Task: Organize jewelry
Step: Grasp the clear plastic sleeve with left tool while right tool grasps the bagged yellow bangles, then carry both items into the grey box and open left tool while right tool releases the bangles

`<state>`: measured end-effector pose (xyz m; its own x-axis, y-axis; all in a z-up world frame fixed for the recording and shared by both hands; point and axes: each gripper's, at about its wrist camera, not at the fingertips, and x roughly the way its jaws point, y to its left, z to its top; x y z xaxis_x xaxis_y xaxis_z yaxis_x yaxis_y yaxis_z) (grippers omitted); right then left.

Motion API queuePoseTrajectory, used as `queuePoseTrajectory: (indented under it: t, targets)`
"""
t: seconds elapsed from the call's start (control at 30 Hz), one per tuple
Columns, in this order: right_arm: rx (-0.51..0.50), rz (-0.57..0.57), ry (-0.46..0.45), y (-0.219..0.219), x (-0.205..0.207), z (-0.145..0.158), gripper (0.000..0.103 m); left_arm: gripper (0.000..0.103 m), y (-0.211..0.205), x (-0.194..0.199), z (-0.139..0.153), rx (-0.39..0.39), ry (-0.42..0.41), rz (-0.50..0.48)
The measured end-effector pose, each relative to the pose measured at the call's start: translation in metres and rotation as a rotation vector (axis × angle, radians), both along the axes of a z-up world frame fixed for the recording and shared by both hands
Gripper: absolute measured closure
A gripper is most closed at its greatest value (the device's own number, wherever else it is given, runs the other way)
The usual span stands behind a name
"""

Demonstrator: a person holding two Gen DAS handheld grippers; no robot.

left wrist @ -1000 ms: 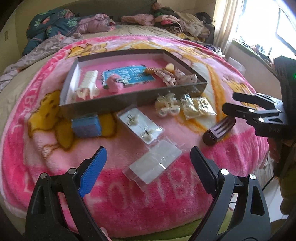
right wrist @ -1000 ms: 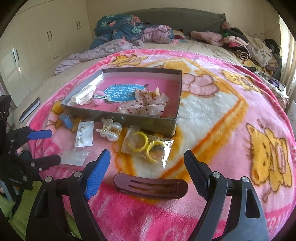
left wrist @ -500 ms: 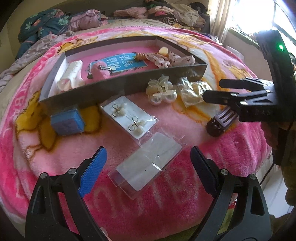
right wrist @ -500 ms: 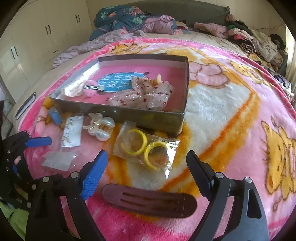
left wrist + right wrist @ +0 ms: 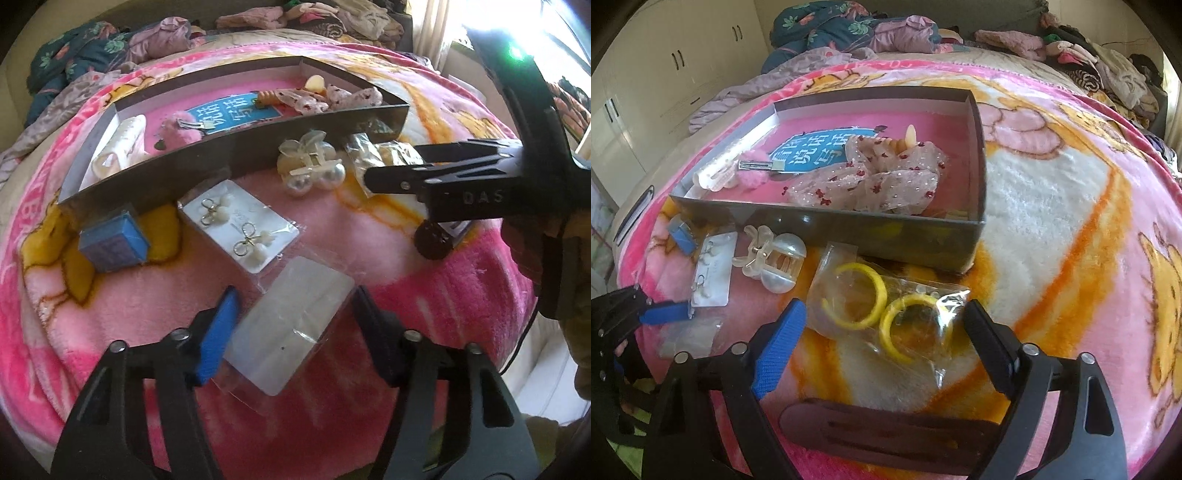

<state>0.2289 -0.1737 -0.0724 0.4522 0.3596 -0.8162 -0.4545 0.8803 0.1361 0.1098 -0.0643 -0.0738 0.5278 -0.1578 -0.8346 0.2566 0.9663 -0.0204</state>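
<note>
Scene: We work over a pink blanket (image 5: pixel 1071 221) on a bed, where a shallow grey box (image 5: pixel 849 229) already holds a scarf (image 5: pixel 871 184) and a few hair clips.

Left tool: Our left gripper (image 5: pixel 291 317) is closing its jaws around a clear packet (image 5: pixel 291 332); the packet lies between the fingers, which touch or nearly touch its edges, but we see no firm squeeze yet.

Packet: It rests flat on the blanket just in front of the box's near wall, below the earring card (image 5: pixel 240 225). Its long axis runs on a slant, from lower left to upper right in the left wrist view, so the jaws close across its short width.

Right tool: Our right gripper (image 5: pixel 882 332) is opening, jaws wide and holding nothing. A bag of yellow hoops (image 5: pixel 886 314) lies between its fingers, and a dark brown hair clip (image 5: pixel 886 432) lies crosswise just beneath them.

Nearer hand: The left is the one on the packet; the right stands over the bag and the brown clip, well to the side.

Next, in our judgement: A firm pinch, then a lift up and forward over the box's near wall.

Risk: The slick film may slide or crumple between the fingers.
</note>
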Motion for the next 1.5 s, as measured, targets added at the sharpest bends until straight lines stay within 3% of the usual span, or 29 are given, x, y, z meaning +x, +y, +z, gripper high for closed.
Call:
queuePoseTrajectory:
  t: [0.07,0.23,0.4,0.63,0.93,1.5]
  targets:
    - [-0.003,-0.001,-0.001,0.004,0.000,-0.001,0.013,0.066,-0.001,-0.002,0.001,-0.005,0.003,-0.006]
    - [-0.049,0.002,-0.018,0.015,-0.003,-0.005,0.013,0.069,-0.001,-0.004,0.002,-0.006,0.002,-0.007]
    - [-0.079,0.009,-0.047,0.017,-0.007,-0.006,0.023,0.070,-0.001,-0.009,0.006,-0.021,-0.001,-0.008]
    - [-0.039,-0.013,-0.060,0.000,-0.014,0.005,0.032,0.071,0.004,-0.015,0.016,-0.050,-0.018,-0.007]
    - [-0.005,-0.039,-0.100,-0.018,-0.027,0.033,0.033,0.071,0.015,-0.015,0.032,-0.061,-0.064,0.025]
    - [0.030,0.019,-0.160,0.010,-0.039,0.066,0.032,0.071,0.058,-0.008,0.053,-0.093,-0.117,0.133]
